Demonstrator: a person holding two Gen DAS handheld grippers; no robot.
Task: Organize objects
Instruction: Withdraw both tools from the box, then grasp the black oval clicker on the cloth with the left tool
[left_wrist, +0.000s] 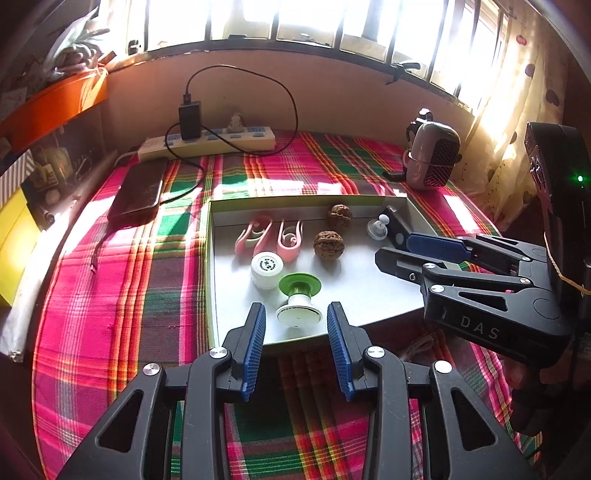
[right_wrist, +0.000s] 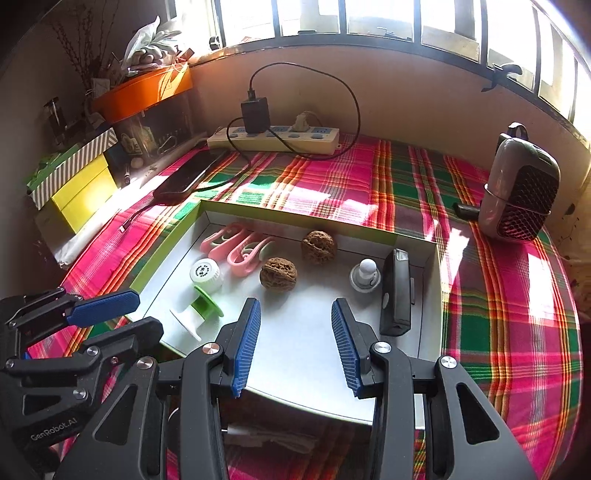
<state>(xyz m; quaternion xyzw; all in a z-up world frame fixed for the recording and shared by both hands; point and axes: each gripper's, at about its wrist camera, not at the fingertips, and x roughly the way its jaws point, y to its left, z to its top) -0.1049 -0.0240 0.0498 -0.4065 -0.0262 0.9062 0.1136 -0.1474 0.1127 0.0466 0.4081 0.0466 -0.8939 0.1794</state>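
Note:
A shallow white box lid (left_wrist: 369, 291) (right_wrist: 295, 343) lies on the plaid cloth. In it are two pink clips (left_wrist: 269, 236) (right_wrist: 236, 247), two walnuts (left_wrist: 328, 243) (right_wrist: 277, 275), a white cap (left_wrist: 266, 268) (right_wrist: 205, 274), a green and white spool (left_wrist: 299, 299) (right_wrist: 199, 310), a white knob (left_wrist: 377, 227) (right_wrist: 365, 276) and a black oblong device (right_wrist: 397, 295). My left gripper (left_wrist: 296, 317) is open and empty, its fingers on either side of the spool's near end. My right gripper (right_wrist: 295, 317) is open and empty over the lid's near part; it also shows in the left wrist view (left_wrist: 406, 247).
A power strip (left_wrist: 210, 142) (right_wrist: 273, 138) with a black charger and cable lies at the back. A dark phone (left_wrist: 138, 192) (right_wrist: 188, 177) lies at the back left. A small heater (left_wrist: 434, 155) (right_wrist: 521, 192) stands at the right. Boxes (right_wrist: 81, 184) are stacked at the left.

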